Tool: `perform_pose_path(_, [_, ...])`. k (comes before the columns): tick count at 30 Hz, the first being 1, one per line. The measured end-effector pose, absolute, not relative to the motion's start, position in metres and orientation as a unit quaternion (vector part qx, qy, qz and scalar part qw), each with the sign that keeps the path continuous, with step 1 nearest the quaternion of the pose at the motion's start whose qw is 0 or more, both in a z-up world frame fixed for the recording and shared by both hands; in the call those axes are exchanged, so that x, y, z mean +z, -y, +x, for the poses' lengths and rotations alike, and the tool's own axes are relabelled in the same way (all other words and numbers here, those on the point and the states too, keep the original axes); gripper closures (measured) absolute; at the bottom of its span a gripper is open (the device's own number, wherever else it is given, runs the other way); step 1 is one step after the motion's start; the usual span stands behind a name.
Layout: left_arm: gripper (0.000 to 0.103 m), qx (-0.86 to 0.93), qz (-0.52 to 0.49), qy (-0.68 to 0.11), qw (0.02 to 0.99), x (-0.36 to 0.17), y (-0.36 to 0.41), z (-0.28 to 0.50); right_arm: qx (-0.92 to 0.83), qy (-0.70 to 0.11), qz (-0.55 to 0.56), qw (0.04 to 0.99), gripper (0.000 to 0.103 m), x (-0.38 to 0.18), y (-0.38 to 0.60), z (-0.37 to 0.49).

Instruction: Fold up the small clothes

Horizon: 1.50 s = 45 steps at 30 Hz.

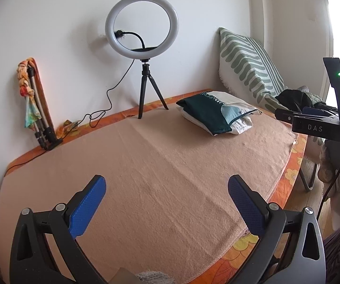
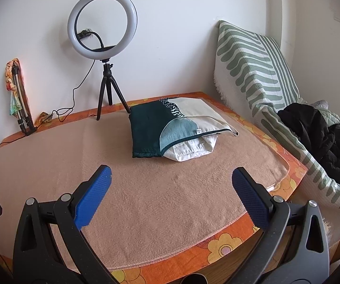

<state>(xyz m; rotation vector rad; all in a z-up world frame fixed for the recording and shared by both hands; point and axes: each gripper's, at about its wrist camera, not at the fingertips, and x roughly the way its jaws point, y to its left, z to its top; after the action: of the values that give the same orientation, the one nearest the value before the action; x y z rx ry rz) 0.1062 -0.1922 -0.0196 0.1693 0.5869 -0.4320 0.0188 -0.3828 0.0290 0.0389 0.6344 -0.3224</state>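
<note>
The folded clothes (image 2: 174, 130) sit in a small stack toward the far side of the table, on the peach blanket (image 2: 146, 201) that covers most of the top — a dark teal piece with a paler blue patch on top, white fabric bulging out beneath it at the right. Behind the stack a ring light (image 2: 102, 24) stands on a short black tripod by the wall, its cable trailing left along the orange flowered cloth (image 2: 219, 243) that shows round the blanket's edges. Further left, a folded tripod (image 2: 20, 99) wrapped in a colourful scarf leans against the wall. To the right a green-and-white striped cushion (image 2: 248, 71) is propped in the corner, with a heap of dark clothing (image 2: 324, 137) beside it. Nothing lies on the bare blanket between the stack and the grippers. The right gripper (image 2: 170, 194) hangs over the near edge, tilted downward, jaws spread wide with nothing between the blue pads. The left gripper (image 1: 167, 203) does the same over the left part of the blanket — wide open, empty.
</note>
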Motion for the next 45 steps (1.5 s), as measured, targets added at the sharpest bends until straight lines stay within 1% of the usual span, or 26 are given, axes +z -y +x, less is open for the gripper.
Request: perform_pose_path(45, [0.001, -0.212, 0.076, -0.288, 0.931, -0.015, 0.187, 0.099, -0.152, -0.307, 0.011, 0.94, 0.0, 0.032, 0.369, 0.024])
